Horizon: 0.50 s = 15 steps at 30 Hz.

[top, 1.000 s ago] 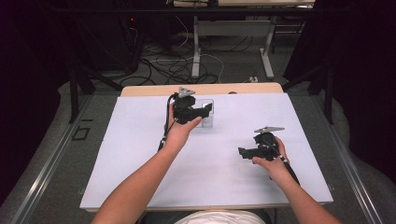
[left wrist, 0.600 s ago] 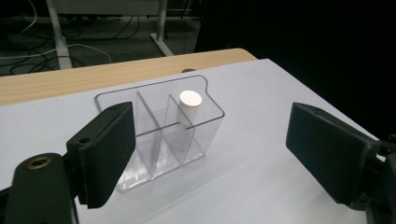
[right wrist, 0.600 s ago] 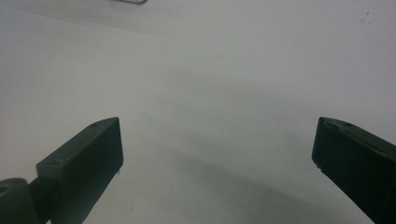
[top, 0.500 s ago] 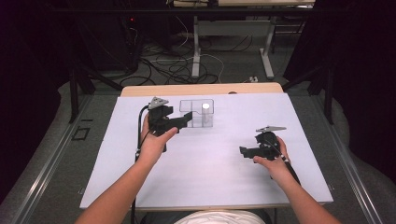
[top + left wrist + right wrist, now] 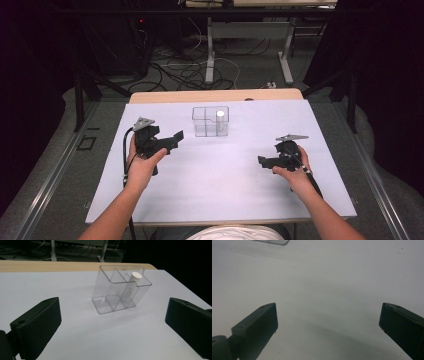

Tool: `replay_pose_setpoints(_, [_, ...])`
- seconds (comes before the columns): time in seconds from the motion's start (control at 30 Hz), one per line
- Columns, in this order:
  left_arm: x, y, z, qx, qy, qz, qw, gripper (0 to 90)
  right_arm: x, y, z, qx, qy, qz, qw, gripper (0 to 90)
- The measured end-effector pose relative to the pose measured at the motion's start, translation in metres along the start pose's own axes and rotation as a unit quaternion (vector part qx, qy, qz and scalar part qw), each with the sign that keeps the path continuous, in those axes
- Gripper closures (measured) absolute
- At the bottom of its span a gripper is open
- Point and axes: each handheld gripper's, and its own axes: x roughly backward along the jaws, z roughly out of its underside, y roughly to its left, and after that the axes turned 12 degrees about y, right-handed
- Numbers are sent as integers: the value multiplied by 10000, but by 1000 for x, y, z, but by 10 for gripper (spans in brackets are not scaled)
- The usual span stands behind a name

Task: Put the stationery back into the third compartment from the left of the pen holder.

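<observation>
Left gripper (image 5: 176, 137) sits left of the clear divided holder (image 5: 210, 121), apart from it and touching nothing. Its fingers (image 5: 37, 326) have just been opening and now stand wide apart, with nothing between them. In the left gripper view they frame the holder, which lies farther off on the white surface (image 5: 220, 180).

The holder stands upright near the far edge of the surface, about mid-width. It has three compartments in a row. A white cylinder (image 5: 220, 120) stands in one end compartment, leaning slightly, its flat top level with the rim.

Right gripper (image 5: 264, 161) rests low over the surface on the right, well apart from the holder. Its fingers (image 5: 259, 323) are spread wide over bare white surface, nothing between them.
</observation>
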Motion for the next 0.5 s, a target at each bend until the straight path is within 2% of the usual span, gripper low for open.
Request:
replay_pose_setpoints(0.17, [7, 16, 13, 196, -59, -91, 9997, 4, 0, -1, 0, -30, -8, 2, 10000, 15])
replay_pose_setpoints(0.37, [14, 35, 28, 220, -6, -331, 9992, 4, 1, -2, 0, -70, -19, 21, 10000, 15])
replay_pose_setpoints(0.5, [15, 46, 37, 332, 8, -463, 9984, 4, 1, -4, 0, -54, -17, 38, 10000, 15])
